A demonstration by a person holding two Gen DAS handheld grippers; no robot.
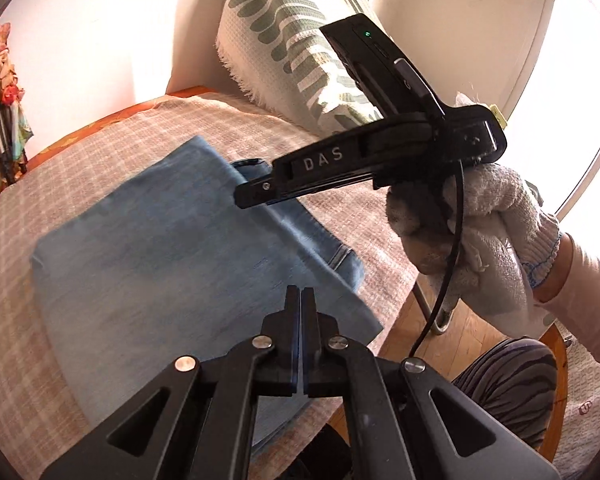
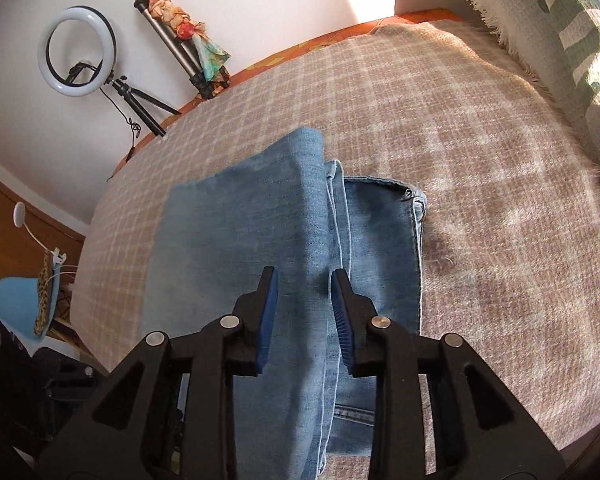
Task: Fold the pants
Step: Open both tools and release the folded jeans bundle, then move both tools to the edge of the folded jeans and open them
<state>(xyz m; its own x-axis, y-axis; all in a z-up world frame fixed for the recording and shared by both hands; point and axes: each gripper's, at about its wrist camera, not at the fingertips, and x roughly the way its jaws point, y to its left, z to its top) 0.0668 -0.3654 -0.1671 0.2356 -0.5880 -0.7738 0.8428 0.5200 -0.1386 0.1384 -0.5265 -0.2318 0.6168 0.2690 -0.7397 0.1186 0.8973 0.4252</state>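
Note:
Light blue denim pants [image 1: 188, 248] lie folded into a thick rectangle on a beige checked blanket [image 1: 40, 184]. My left gripper [image 1: 301, 300] is shut and empty, just above the near edge of the fold. My right gripper [image 2: 305, 280] is open, its blue pads either side of the folded edge of the pants [image 2: 260, 220], holding nothing. In the left wrist view the right gripper [image 1: 256, 176] shows from the side, held by a gloved hand [image 1: 488, 240] over the far edge of the pants.
A white and green patterned throw [image 1: 292, 40] hangs over a chair back at the far side. A ring light on a tripod [image 2: 78, 52] and a second tripod [image 2: 180, 44] stand by the wall. The blanket's edge drops to a wooden floor [image 1: 460, 320].

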